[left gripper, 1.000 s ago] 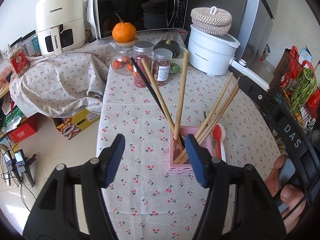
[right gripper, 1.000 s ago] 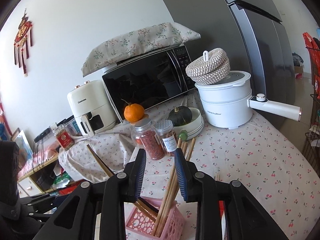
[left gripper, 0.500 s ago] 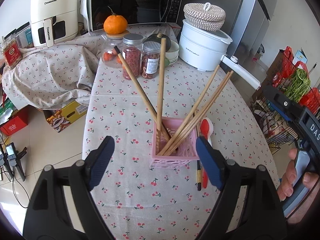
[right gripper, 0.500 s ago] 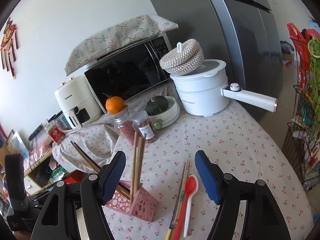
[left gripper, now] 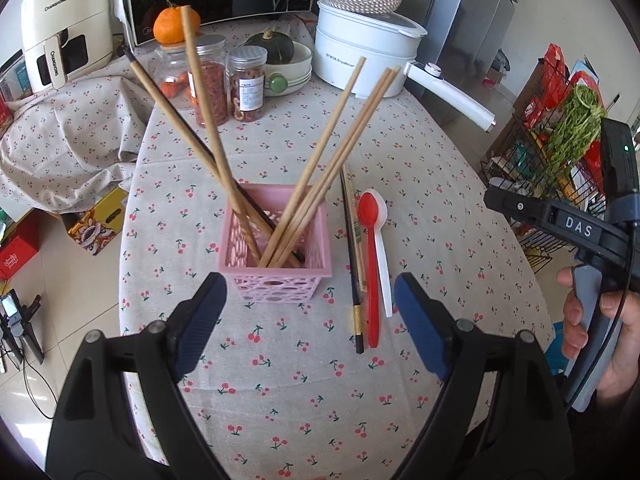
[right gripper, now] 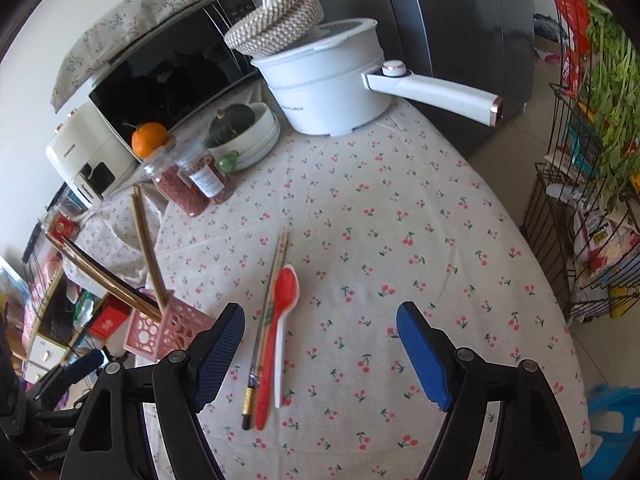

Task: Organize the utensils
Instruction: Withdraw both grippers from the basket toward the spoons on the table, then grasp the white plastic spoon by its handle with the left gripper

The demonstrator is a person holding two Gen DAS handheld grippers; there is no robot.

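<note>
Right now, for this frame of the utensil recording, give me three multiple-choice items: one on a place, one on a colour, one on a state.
1. Where does the red spoon lie?
A. inside the pink basket
B. on the tablecloth, beside the basket
C. in the white pot

2. What colour is the spoon under the red one?
A. white
B. green
C. black

3. How does the right gripper stand?
A. shut on a chopstick
B. shut on the spoon
C. open, holding nothing

Answers: 1 B, it lies flat on the cloth next to the loose chopsticks. 2 A, the white spoon shows along its edge. 3 C, its jaws have just been opening and nothing is between them.
</note>
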